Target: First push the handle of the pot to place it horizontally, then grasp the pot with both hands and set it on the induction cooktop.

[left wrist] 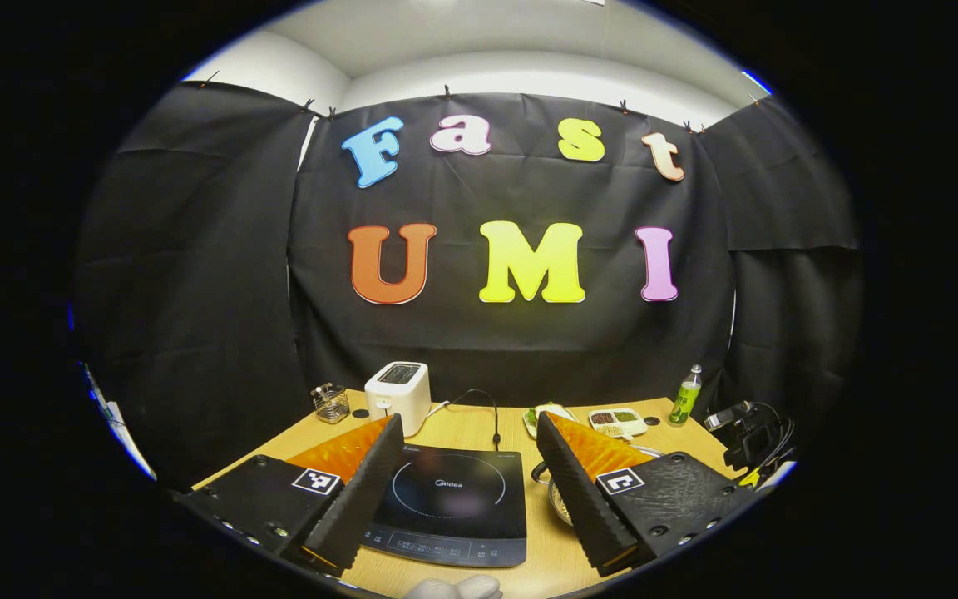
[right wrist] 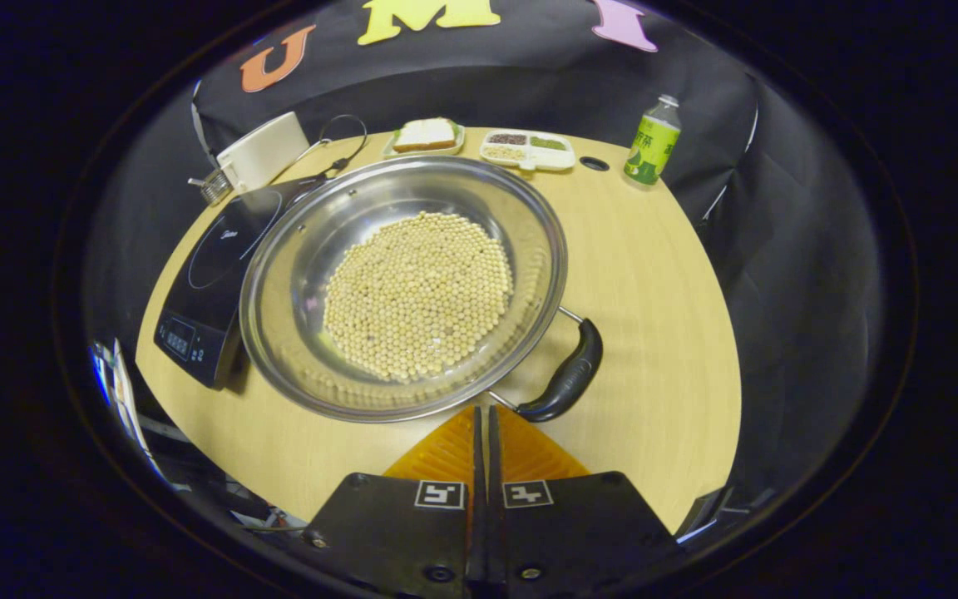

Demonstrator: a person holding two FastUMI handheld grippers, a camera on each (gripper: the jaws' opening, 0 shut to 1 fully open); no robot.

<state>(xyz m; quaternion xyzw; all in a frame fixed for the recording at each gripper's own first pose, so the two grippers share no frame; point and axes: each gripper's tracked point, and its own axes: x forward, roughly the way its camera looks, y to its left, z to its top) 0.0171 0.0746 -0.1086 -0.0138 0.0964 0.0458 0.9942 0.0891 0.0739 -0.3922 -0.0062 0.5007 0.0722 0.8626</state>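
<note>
Right gripper (right wrist: 481, 416) nearest the lens: jaws closed together on nothing, tips just short of the black curved side handle (right wrist: 566, 374) of the pot. Left gripper (left wrist: 466, 466) jaws spread wide, empty, held over the desk (left wrist: 462, 428).

Left to right in the right gripper view: flat black glass induction cooktop (right wrist: 213, 274), then the wide, shallow stainless-steel pot (right wrist: 313, 249) half full of pale round beans (right wrist: 417, 295), its rim touching or overlapping the cooktop's edge.

Handle sits skewed toward the lower right. Judgement: nudge its end sideways with the closed tips, slowly, so the beans stay settled.
</note>
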